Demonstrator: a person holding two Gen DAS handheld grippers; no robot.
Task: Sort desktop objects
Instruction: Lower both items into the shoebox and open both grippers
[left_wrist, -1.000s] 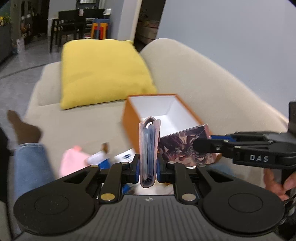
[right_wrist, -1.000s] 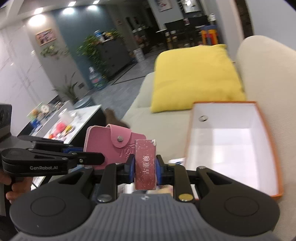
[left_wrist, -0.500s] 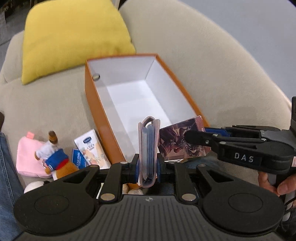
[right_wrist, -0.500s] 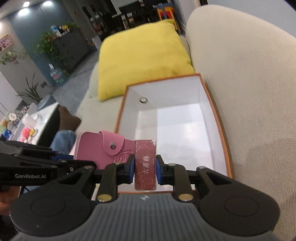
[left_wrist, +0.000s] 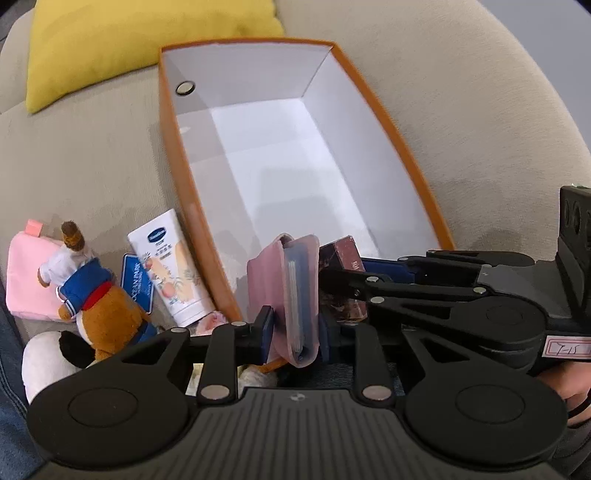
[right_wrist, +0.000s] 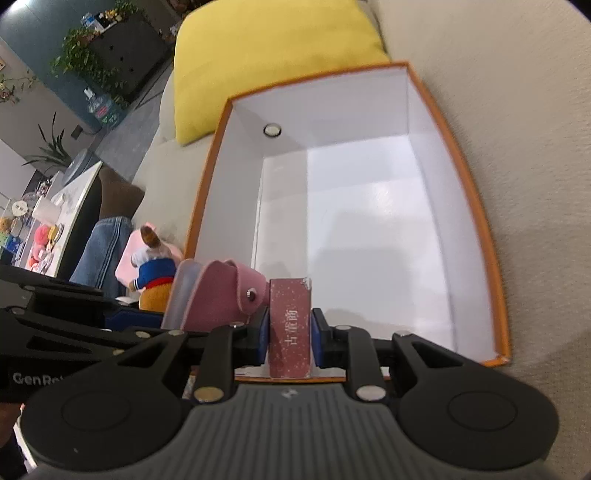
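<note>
Both my grippers are clenched over the near end of the orange box (left_wrist: 391, 122): my left gripper (left_wrist: 295, 328) grasps the pink card holder (left_wrist: 291, 295) upright, my right gripper (right_wrist: 290, 330) grasps the dark red card box (right_wrist: 290, 325). Beside the orange box on the sofa (left_wrist: 92, 155) lie a cream tube (left_wrist: 171, 269) and plush toy (left_wrist: 96, 295).

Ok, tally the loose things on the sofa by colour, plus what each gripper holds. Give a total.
Pink: 2, the pouch and the card holder in the left gripper
White: 1, the tube
Brown and blue: 1, the plush toy
Dark red: 1, the small box in the right gripper
Orange: 1, the big box
Yellow: 1, the cushion
Total: 7
</note>
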